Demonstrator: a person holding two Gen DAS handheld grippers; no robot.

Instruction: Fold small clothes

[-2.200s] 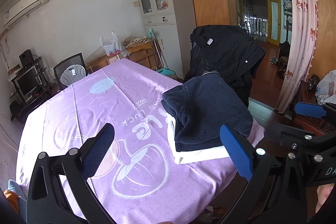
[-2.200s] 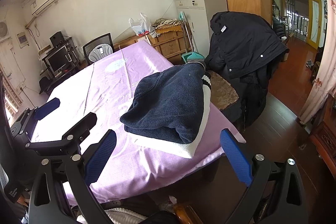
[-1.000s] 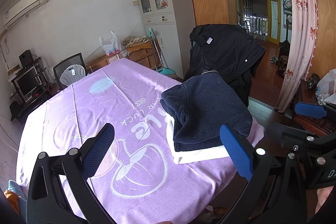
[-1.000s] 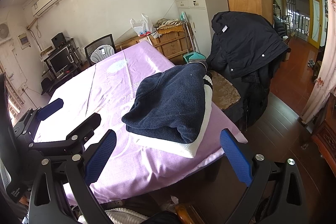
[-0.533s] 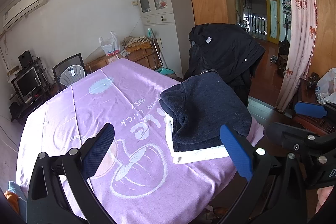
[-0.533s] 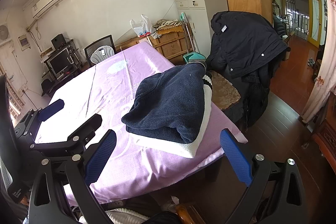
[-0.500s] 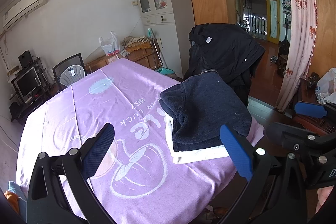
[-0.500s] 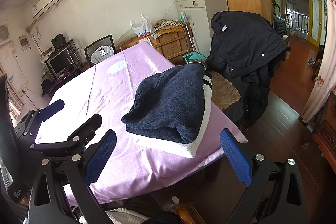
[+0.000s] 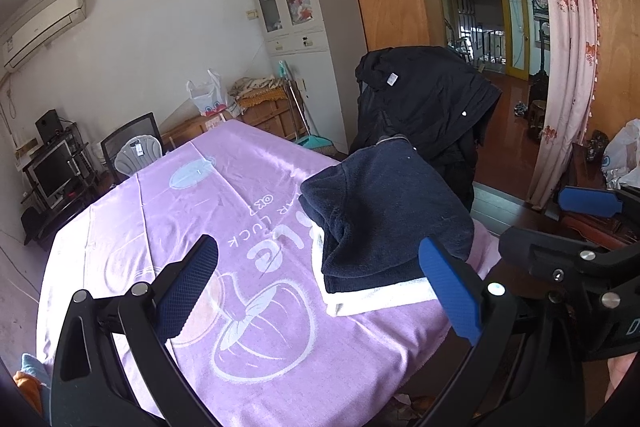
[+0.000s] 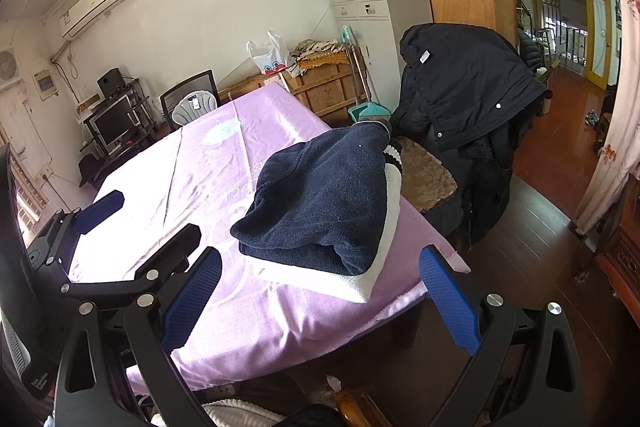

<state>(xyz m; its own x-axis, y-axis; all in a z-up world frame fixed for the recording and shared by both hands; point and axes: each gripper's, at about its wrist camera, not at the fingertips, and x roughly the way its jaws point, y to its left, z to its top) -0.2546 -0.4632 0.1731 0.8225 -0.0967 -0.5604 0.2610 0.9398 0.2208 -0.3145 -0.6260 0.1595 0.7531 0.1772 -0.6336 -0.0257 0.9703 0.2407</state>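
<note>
Hovering short of the bench, both held wide apart and empty: left gripper, right gripper. Folded navy garment stacked on a folded white garment at the bench's near right corner, close to the edge. Risk: dragging or nudging the stack off that corner onto the floor. Also likely to slump if grabbed by the top layer only, given the soft, thick knit.
</note>
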